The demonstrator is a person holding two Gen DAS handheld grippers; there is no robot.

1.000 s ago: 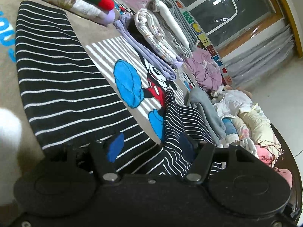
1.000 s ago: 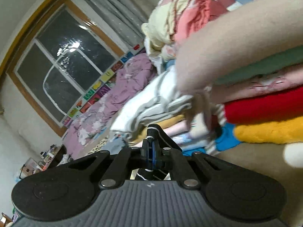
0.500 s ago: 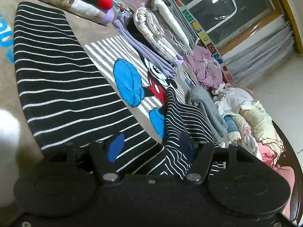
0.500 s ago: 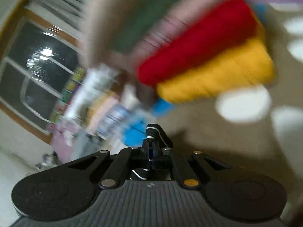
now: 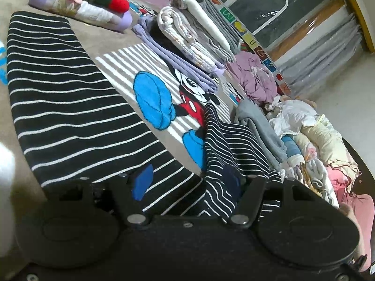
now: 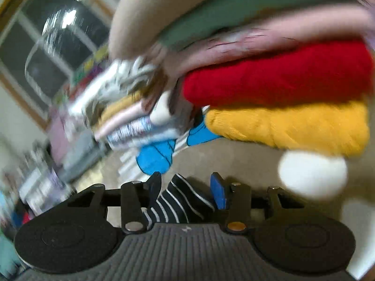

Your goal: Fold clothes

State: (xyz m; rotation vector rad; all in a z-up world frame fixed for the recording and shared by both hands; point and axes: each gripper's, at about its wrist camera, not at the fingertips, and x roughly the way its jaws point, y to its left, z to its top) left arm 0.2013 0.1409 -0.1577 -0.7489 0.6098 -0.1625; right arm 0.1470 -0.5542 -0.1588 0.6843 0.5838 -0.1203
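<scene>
A black garment with white stripes (image 5: 65,98) lies flat on the beige carpet, running away to the upper left in the left wrist view. Its near end rises in a loose fold (image 5: 225,140) that drapes against the right finger. My left gripper (image 5: 187,182) stands open low over this near end, with striped cloth between its fingers and the pads not pressing. In the blurred right wrist view, my right gripper (image 6: 187,187) has its jaws opening. A bunched corner of the striped cloth (image 6: 178,199) lies loose between them, clear of the blue pad (image 6: 216,193).
A Mickey Mouse rug (image 5: 164,98) lies beside the garment. Behind it are folded stacks (image 5: 194,37), (image 5: 82,2) and a loose clothes heap (image 5: 316,140). In the right wrist view a stack with red (image 6: 276,79) and yellow (image 6: 293,126) knits stands close ahead, with a forearm (image 6: 140,16) above.
My right gripper was shut on the striped cloth and has now parted its fingers. It has dropped toward the carpet. The left gripper and the flat garment have hardly moved.
</scene>
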